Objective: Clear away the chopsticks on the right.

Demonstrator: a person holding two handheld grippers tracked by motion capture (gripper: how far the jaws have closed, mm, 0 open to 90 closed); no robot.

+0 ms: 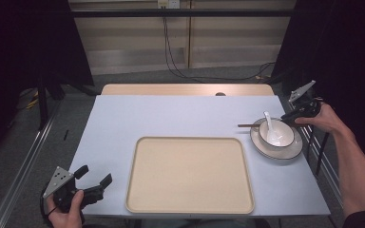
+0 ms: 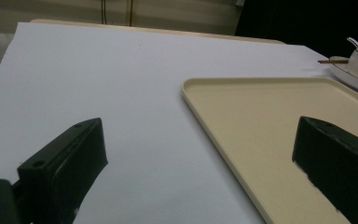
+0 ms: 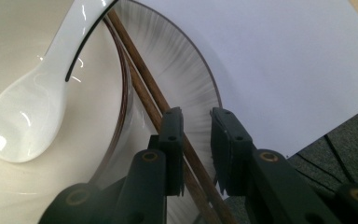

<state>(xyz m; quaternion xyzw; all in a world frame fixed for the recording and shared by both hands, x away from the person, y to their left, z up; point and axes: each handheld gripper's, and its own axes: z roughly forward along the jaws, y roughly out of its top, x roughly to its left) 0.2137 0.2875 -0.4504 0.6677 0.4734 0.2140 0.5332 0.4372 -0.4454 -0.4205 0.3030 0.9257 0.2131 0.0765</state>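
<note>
A white bowl (image 1: 280, 137) with a white spoon (image 1: 269, 121) in it stands on a dark-rimmed plate (image 1: 291, 151) at the table's right edge. Brown chopsticks (image 1: 248, 126) lie across the plate behind the bowl. My right gripper (image 1: 289, 118) reaches in from the right; in its own view the jaws (image 3: 196, 116) stand narrowly apart around the chopsticks (image 3: 140, 70), which lie against one jaw with a gap to the other. The spoon (image 3: 23, 116) rests in the bowl (image 3: 88, 140) to their left. My left gripper (image 1: 95, 175) is open at the near left corner, with nothing between its jaws (image 2: 198, 135).
A large beige tray (image 1: 190, 175) lies at the near middle of the white table (image 1: 171, 109), its corner (image 2: 270, 116) in front of the left gripper. The table's right edge runs just past the plate (image 3: 177, 70), with floor beyond.
</note>
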